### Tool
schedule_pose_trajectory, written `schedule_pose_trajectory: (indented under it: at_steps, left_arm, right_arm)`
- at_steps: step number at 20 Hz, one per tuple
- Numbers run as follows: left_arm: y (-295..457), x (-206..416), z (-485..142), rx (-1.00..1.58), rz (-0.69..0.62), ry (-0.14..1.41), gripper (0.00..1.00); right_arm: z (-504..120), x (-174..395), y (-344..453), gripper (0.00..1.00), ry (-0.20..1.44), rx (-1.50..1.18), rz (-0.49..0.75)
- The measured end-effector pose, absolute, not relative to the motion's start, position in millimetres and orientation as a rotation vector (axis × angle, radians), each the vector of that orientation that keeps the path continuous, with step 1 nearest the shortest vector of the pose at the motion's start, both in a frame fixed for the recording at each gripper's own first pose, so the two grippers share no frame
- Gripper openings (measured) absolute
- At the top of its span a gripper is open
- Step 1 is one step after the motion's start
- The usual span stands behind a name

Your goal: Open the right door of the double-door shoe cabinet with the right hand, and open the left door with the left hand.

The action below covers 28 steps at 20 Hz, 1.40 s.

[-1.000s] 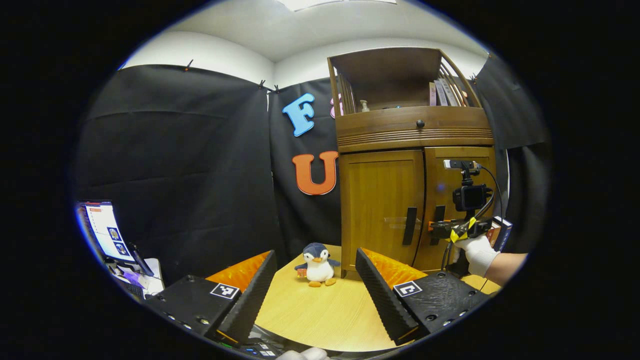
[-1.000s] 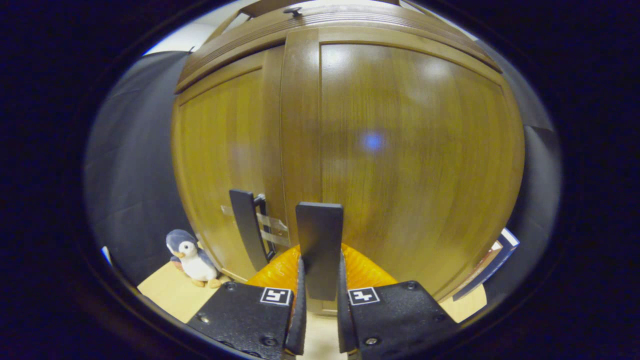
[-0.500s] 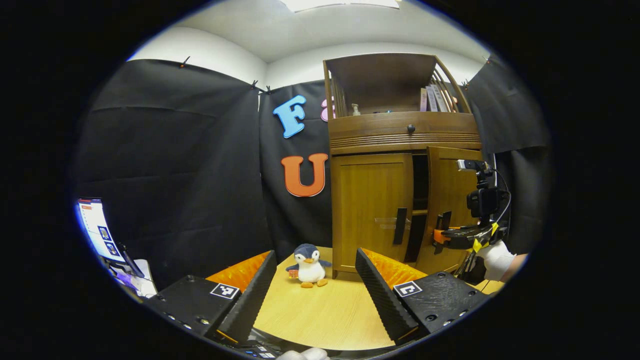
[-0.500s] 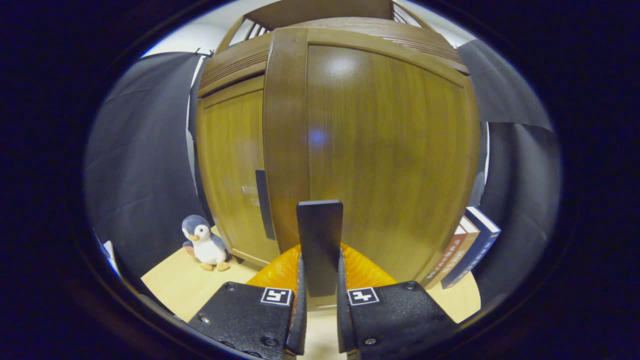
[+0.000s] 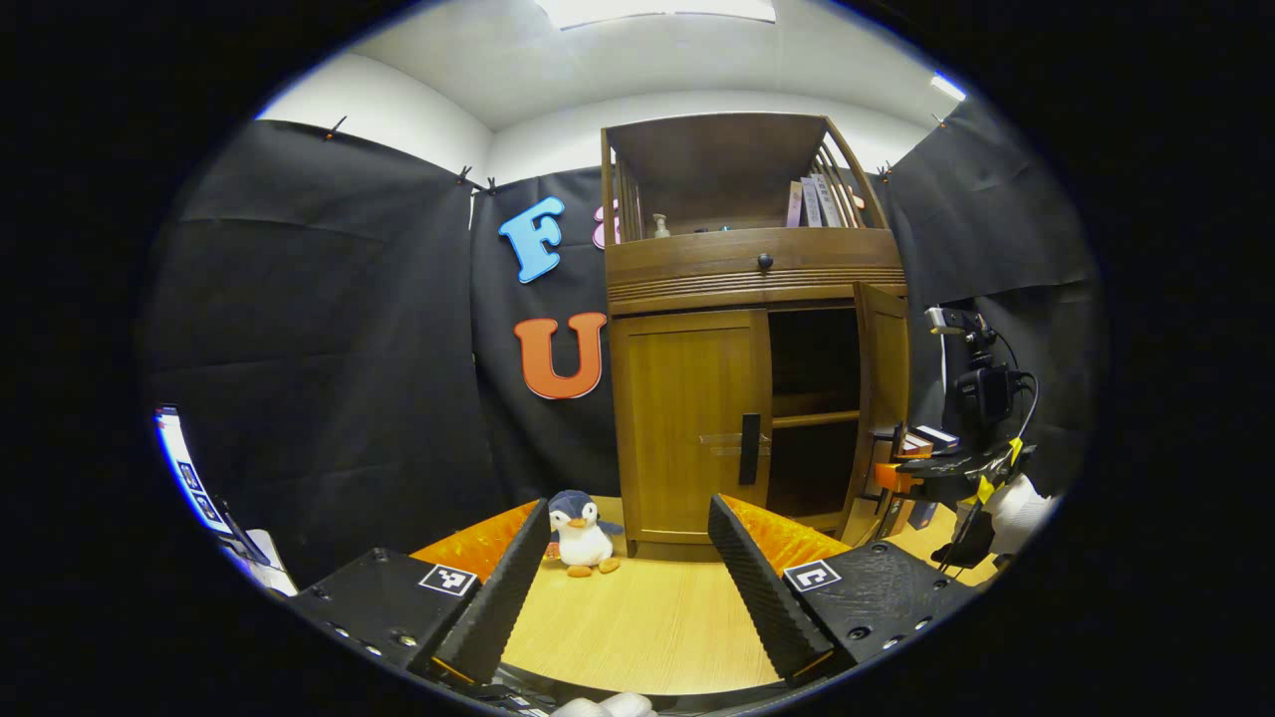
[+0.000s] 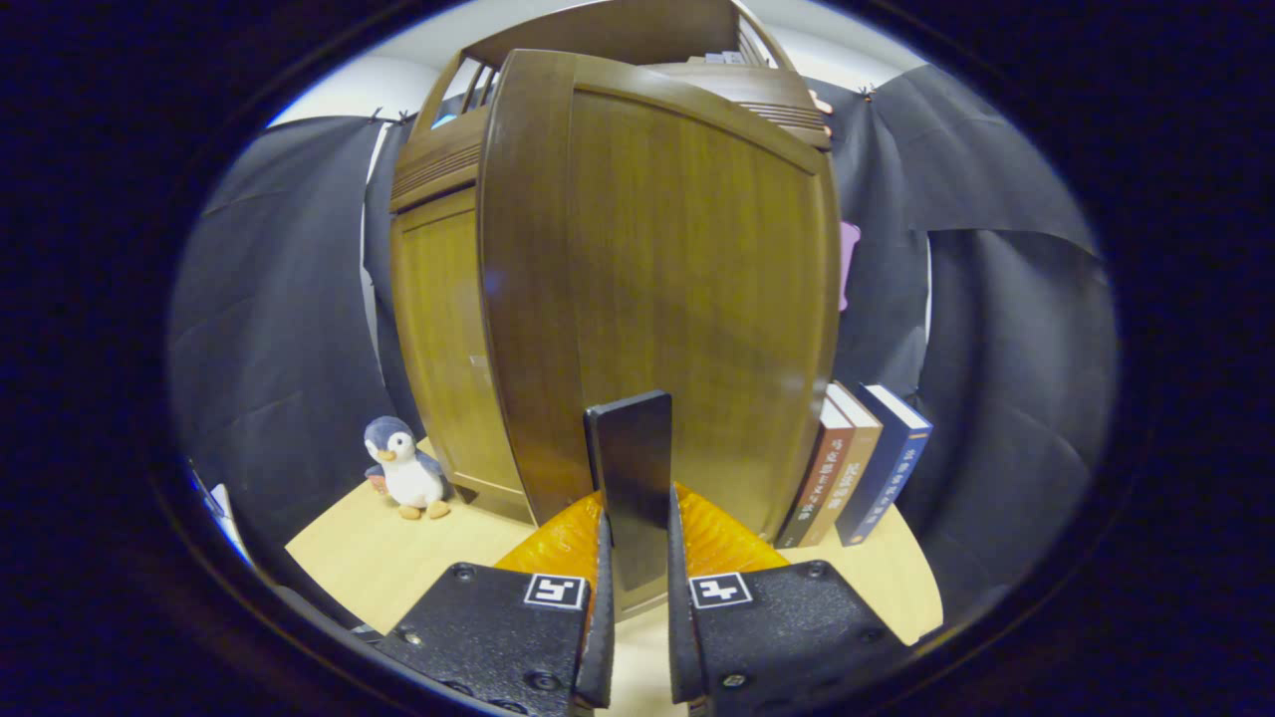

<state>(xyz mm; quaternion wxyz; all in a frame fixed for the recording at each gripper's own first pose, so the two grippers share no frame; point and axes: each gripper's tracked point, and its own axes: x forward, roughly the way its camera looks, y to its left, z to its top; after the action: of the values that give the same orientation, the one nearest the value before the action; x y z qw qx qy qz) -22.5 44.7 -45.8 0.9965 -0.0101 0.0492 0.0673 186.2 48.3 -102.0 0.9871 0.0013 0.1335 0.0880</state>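
1. The right gripper [image 6: 635, 637] is clenched on the dark handle [image 6: 630, 478] of the right door [image 6: 687, 299], one finger on each side. The door stands well swung out from the shoe cabinet [image 5: 742, 289], which sits at the back of the counter [image 5: 637, 627]

2. To do this step well, I would pull along the door's own arc and not straight back, so the handle does not twist out of the grip. I would stop before the door edge reaches the books [image 6: 857, 463] standing just beside it

3. The left gripper [image 5: 628, 588] is released, its fingers spread wide, hanging well apart from the left door [image 5: 687, 418], which is closed. It should line up on that door's handle [image 5: 749, 449], keeping clear of the toy penguin [image 5: 578, 520] near the cabinet's foot

4. The left gripper view shows the dark open compartment with its shelf [image 5: 815, 418], and the gloved hand [image 5: 1016, 503] holding the right gripper at the door

5. The right gripper view gives the grasp itself up close, and the door's outer face
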Motion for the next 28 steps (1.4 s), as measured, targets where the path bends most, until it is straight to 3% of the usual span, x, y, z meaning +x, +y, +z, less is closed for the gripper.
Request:
schedule_pose_trajectory:
  at_steps: [7,8,9,14,21,28]
  left_arm:
    - [17,-21,-49,-0.022,0.046,0.109,0.96]
    - [13,-20,-49,-0.027,0.035,0.107,1.00]
    - [9,-19,-50,-0.031,0.023,0.107,0.96]
    - [-7,-14,-49,-0.035,-0.016,0.106,0.96]
    - [-17,-8,-53,-0.034,-0.041,0.118,0.96]
    - [-22,-2,-57,-0.018,-0.042,0.133,0.96]
  right_arm:
    - [-103,163,-5,0.18,0.267,0.037,0.093]
    - [-104,161,-11,0.17,0.262,0.037,0.090]
    - [-103,159,-17,0.16,0.260,0.040,0.086]
    - [-103,157,-49,0.08,0.256,0.043,0.032]
    - [-101,157,-93,0.06,0.255,0.060,-0.011]
    - [-100,160,-116,0.04,0.257,0.082,0.041]
